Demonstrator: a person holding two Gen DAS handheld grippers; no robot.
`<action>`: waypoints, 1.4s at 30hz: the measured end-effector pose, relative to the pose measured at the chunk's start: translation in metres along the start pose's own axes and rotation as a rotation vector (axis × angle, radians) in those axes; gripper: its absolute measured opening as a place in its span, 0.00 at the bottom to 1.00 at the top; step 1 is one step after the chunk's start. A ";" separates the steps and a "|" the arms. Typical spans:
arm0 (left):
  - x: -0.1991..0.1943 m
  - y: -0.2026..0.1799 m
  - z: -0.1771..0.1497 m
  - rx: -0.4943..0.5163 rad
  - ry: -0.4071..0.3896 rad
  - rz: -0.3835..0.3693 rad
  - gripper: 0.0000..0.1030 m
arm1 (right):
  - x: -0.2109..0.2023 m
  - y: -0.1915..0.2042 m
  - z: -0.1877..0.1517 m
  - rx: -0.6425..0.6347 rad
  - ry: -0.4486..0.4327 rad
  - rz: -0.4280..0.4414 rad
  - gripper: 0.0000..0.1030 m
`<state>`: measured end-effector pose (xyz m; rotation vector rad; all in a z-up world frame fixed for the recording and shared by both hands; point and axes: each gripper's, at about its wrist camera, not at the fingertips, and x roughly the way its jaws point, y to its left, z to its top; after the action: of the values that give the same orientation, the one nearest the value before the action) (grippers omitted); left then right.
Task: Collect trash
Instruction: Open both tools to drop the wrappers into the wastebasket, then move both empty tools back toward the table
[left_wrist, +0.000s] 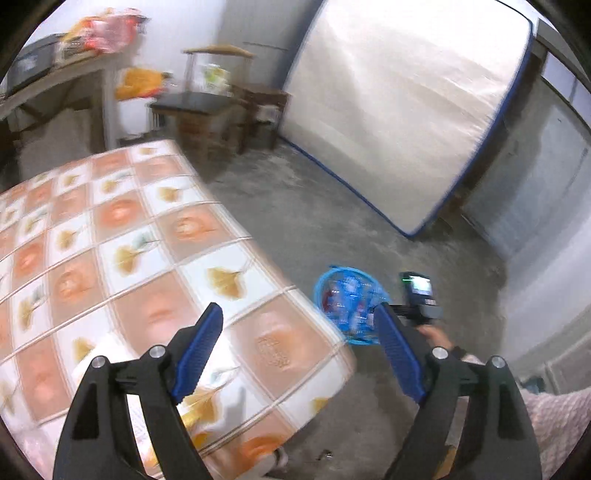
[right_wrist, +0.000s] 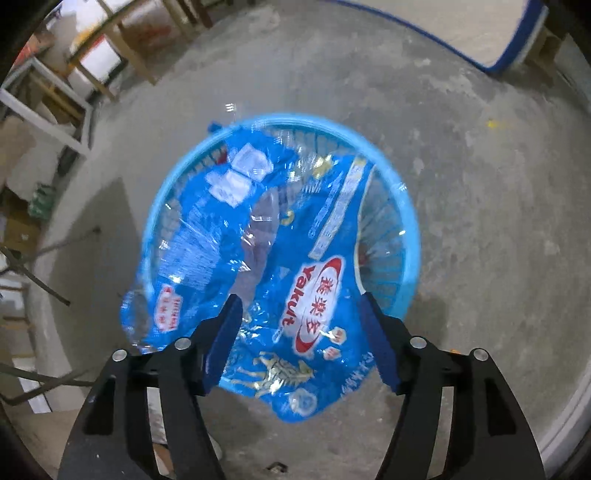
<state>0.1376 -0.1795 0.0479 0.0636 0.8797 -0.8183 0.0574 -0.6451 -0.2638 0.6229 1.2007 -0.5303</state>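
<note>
Right gripper (right_wrist: 301, 328) stands apart over the round blue plastic basket (right_wrist: 404, 206); the crinkled blue plastic wrapper (right_wrist: 258, 258) drapes across its near rim, unheld. Risk: overhang slides floorward. Left gripper (left_wrist: 301, 345) gapes empty.

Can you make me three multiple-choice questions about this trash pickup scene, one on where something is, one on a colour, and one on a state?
1. Where does the trash basket stand?
A. on the concrete floor
B. on the bed
C. on a shelf

2. What colour is the basket's rim?
A. red
B. light blue
C. black

3. How does the right gripper stand over the Yakult wrapper?
A. clamped shut on it
B. jaws apart, pads off it
C. out of view

Answers:
1 A, bare concrete surrounds the basket.
2 B, the ring is light blue in both views.
3 B, both pads stand apart above the plastic, which lies loose across the basket.
</note>
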 end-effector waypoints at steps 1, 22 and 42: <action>-0.009 0.007 -0.006 -0.004 -0.014 0.027 0.79 | -0.009 -0.003 -0.002 0.014 -0.022 0.021 0.61; -0.100 0.092 -0.115 -0.198 -0.027 0.153 0.83 | 0.046 0.007 0.037 0.150 0.080 -0.140 0.48; -0.135 0.092 -0.175 -0.159 -0.122 0.208 0.89 | -0.274 0.192 -0.069 -0.348 -0.316 0.422 0.86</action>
<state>0.0340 0.0317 0.0038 -0.0338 0.8047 -0.5506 0.0634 -0.4453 0.0137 0.4542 0.8043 -0.0536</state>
